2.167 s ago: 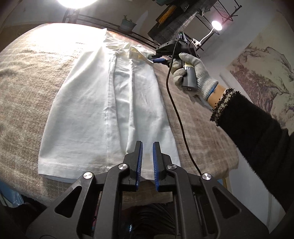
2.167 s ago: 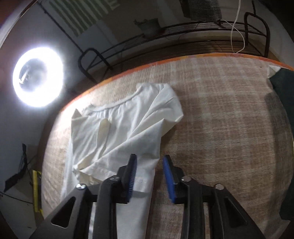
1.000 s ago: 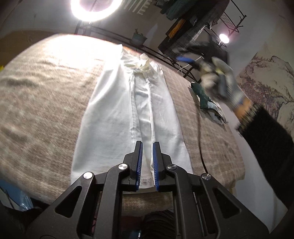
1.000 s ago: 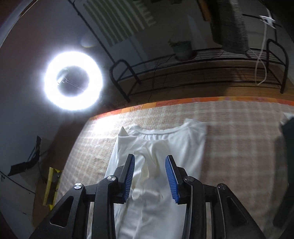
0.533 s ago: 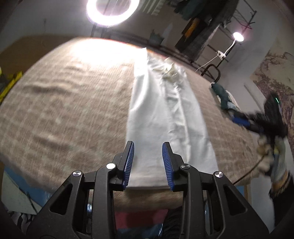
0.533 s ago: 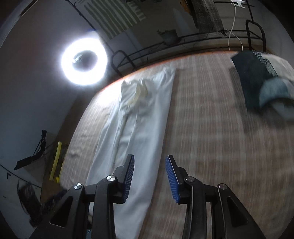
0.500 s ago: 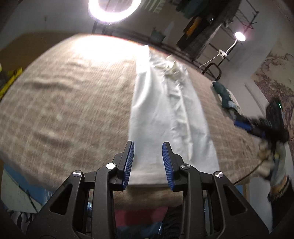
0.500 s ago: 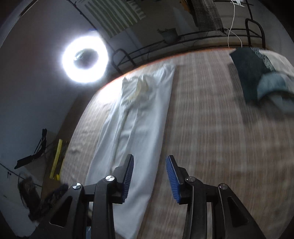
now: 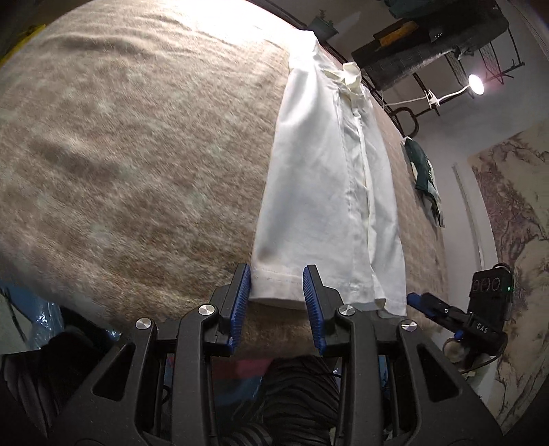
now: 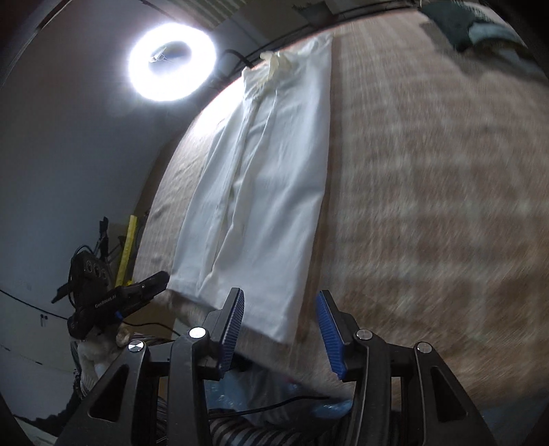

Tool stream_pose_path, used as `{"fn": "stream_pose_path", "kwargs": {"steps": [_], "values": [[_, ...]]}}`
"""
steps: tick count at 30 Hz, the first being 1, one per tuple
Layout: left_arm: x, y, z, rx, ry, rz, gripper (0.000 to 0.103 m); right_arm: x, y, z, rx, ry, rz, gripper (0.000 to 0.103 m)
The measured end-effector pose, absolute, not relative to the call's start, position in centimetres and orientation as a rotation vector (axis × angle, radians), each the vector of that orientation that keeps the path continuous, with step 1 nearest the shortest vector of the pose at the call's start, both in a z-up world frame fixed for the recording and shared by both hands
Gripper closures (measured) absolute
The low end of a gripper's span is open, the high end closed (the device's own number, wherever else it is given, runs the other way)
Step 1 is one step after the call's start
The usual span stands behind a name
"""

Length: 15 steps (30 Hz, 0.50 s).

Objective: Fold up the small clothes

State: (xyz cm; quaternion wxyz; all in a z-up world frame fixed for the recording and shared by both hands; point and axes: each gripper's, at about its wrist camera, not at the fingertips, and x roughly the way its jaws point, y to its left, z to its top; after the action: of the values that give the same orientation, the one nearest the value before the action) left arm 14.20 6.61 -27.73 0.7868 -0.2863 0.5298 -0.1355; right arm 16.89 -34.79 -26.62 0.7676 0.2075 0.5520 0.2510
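A white garment (image 9: 326, 192), folded lengthwise into a long strip, lies flat on a beige checked blanket (image 9: 137, 154); its collar end is far away and its hem is at the near edge. My left gripper (image 9: 277, 274) is open, and the hem's left corner lies between its blue pads without being pinched. The right gripper (image 10: 280, 298) straddles the hem's right corner (image 10: 274, 319) of the same garment (image 10: 267, 178); its jaws are opening and the cloth lies loose between them. Each gripper shows in the other's view: the right gripper (image 9: 417, 299) and the left gripper (image 10: 161, 278).
A dark green garment (image 9: 423, 171) lies on the blanket to the right, also seen as the green garment (image 10: 473, 20). A ring light (image 10: 171, 61) and a metal rack stand beyond the far edge. The blanket's near edge (image 9: 274, 326) drops off just below the hem.
The right gripper swung from the collar end back to the near hem and sank. The left gripper lowered to the hem's left corner, and its jaws widened from nearly shut.
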Motion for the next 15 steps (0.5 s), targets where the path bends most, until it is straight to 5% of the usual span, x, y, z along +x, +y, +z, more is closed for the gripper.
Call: {"fn": "stream_pose_path", "kwargs": {"steps": [4,6,10,15], "values": [[14.0,6.5,-27.7,-0.610,1.128,-0.288,0.074,16.7,-34.2,-28.1,0.471,1.220,0.567,0.057],[14.1,6.4,-27.8,-0.596,1.130,-0.289,0.092,16.2,-34.1,-28.4,0.506,1.204,0.575,0.059],[14.2,5.9,-27.5,-0.587,1.125,-0.306,0.099,15.7,-33.8,-29.0,0.569,1.226,0.613,0.097],[13.6,7.4,-25.1,-0.656,1.051,-0.319,0.100,15.5,-34.3,-27.1,0.629,1.183,0.624,0.101]]}}
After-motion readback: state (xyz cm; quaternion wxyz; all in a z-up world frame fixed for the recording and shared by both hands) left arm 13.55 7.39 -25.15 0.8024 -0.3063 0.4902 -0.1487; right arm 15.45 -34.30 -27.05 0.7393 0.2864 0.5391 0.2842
